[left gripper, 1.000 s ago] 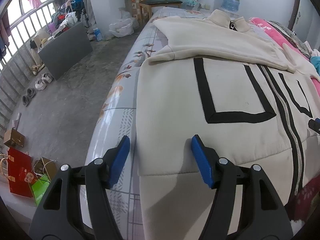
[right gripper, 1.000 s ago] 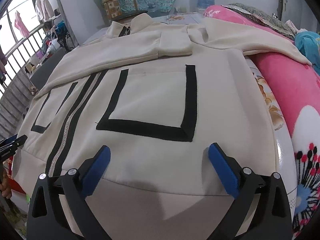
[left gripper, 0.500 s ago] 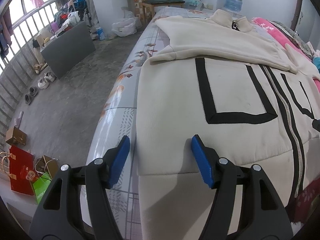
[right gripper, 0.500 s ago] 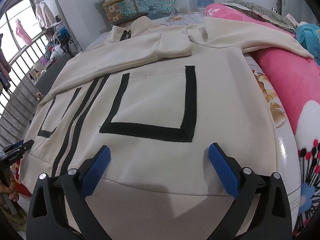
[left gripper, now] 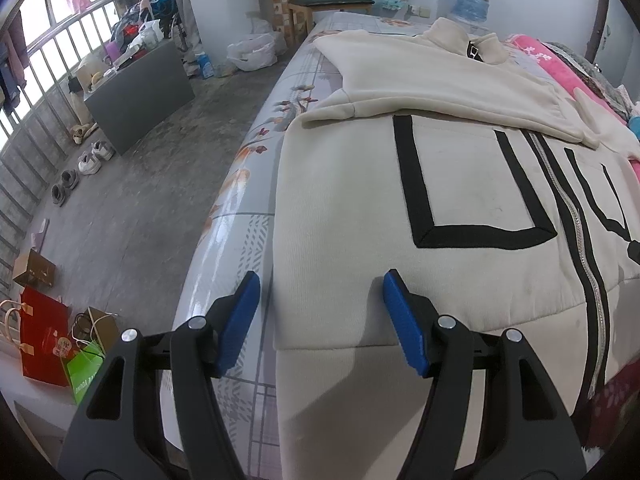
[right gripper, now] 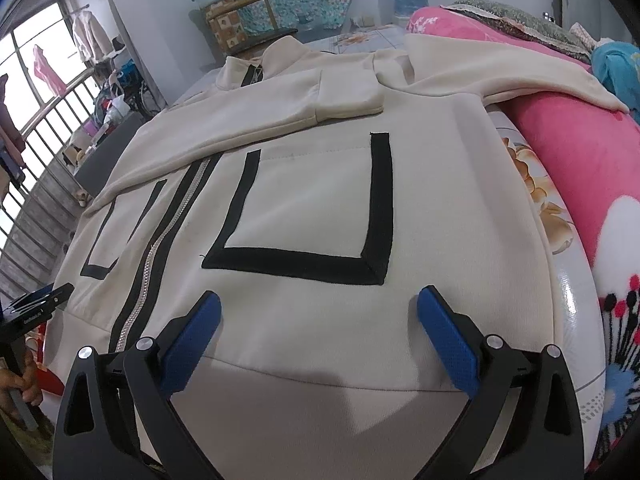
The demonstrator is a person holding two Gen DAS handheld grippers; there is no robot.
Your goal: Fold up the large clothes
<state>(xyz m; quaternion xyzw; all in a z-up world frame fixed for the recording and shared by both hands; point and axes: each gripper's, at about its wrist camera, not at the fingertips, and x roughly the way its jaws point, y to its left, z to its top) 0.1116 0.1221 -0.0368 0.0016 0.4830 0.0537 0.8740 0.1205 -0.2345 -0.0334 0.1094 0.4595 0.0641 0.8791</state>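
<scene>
A large cream zip jacket (left gripper: pixel 460 184) with black pocket outlines lies front up on the bed, also in the right wrist view (right gripper: pixel 312 200). One sleeve (left gripper: pixel 432 88) is folded across the chest; the other sleeve (right gripper: pixel 500 68) lies out over the pink blanket. My left gripper (left gripper: pixel 320 312) is open and empty, its jaws either side of the jacket's left bottom corner. My right gripper (right gripper: pixel 320 328) is open and empty above the bottom hem on the right half. The left gripper also shows at the left edge of the right wrist view (right gripper: pixel 40 308).
The bed (left gripper: pixel 236 208) has a grey patterned sheet. A pink blanket (right gripper: pixel 580 168) lies along its right side. On the floor to the left are a grey box (left gripper: pixel 136 88), shoes (left gripper: pixel 92 156) and paper bags (left gripper: pixel 44 340). A wooden chair (left gripper: pixel 324 4) stands beyond the bed.
Both grippers stay open. The views shifted slightly; the right wrist view now shows a bit more of the jacket's left half. The jacket has not moved.
</scene>
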